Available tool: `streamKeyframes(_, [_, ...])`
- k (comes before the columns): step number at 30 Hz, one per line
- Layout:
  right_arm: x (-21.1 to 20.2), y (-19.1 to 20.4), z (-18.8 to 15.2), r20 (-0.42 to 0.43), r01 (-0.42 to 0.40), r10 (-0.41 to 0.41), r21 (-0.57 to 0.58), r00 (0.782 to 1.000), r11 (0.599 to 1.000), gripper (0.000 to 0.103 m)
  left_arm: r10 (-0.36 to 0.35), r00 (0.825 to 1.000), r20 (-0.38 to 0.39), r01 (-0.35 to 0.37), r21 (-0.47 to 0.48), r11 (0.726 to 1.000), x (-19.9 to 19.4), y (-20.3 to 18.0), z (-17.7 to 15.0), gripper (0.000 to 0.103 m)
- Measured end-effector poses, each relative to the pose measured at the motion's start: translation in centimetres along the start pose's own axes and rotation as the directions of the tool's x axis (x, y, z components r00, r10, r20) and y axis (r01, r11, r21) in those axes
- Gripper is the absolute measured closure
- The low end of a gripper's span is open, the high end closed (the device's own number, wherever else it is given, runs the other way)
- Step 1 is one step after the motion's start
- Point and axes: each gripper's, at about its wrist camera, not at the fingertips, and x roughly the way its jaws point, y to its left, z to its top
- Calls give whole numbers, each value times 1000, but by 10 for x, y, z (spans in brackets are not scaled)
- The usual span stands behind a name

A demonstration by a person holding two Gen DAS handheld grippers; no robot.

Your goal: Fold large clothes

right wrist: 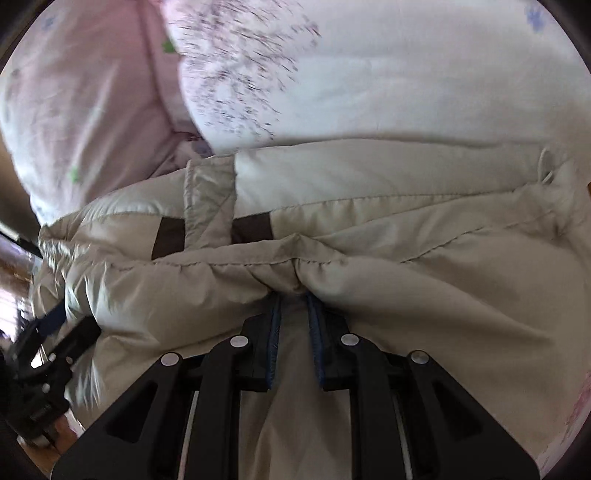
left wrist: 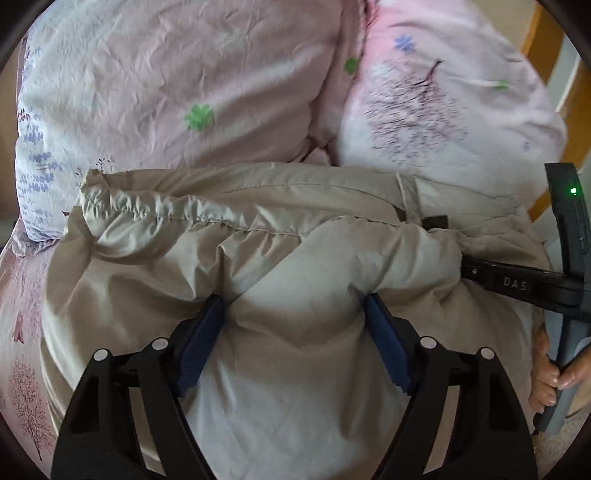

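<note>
A beige puffy jacket (left wrist: 258, 236) lies bunched on the bed. My left gripper (left wrist: 295, 306) is open, its blue pads wide apart with a fold of the jacket bulging between them. My right gripper (right wrist: 293, 295) is shut on a thin fold of the jacket (right wrist: 369, 258), its pads close together around the fabric near a stitched seam. A brown strip and a quilted tab (right wrist: 210, 218) show on the jacket behind. The right gripper also shows at the right edge of the left wrist view (left wrist: 517, 284), held by a hand.
Two pink and white floral pillows (left wrist: 184, 92) (right wrist: 369, 74) lie just behind the jacket. A floral pink sheet (left wrist: 22, 350) covers the bed at the left. A wooden bed frame (left wrist: 532, 33) shows at the far right.
</note>
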Motion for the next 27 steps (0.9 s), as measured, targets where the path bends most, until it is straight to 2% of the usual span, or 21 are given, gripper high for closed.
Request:
streamKeyframes(4, [10,-15,6,-22,-60,61,66,998,996,87,25,999,-44,-28,-54,998,16,4,9,25])
streamKeyframes(7, [1,-20,0,8,-96,96,32,995,995,87,25,999,-48,-28,-64,998,17,2,12,25])
streamKeyframes(9, [-17,-24,-14,56,-117,117,1,992,993,87,-4,1000,-30,2,-61,998,8,4,7,25])
streamKeyframes(12, [-60,-37,-41,191,-126,132,-41,973,991,87,-35,999,26,36,-46,998,-20,13,-9,24])
streamKeyframes(14, [-91,-60,-60,300,-108,109,-22,948,994,86,-8,997,71,11,-46,999,-40,25,-19,22])
streamKeyframes(16, [-109,-88,-71,374,-67,49,36,926,997,86,63,992,111,-58,-53,997,-53,41,-22,21])
streamKeyframes(17, [-111,-102,-72,384,-51,21,67,923,996,86,94,989,117,-88,-56,995,-53,49,-21,21])
streamKeyframes(21, [-94,-148,-58,310,5,-58,170,949,985,86,140,989,49,-135,-98,986,-35,74,-13,21])
streamKeyframes(23, [-70,-171,-52,221,46,-99,232,970,972,89,156,988,9,-154,-113,982,-17,81,-6,22])
streamKeyframes(24, [-57,-180,-51,179,27,-76,263,981,964,89,144,990,-7,-144,-127,981,-7,83,-2,22])
streamKeyframes(27, [-45,-191,-49,153,3,-53,306,987,952,91,137,990,-30,-140,-160,977,2,89,0,22])
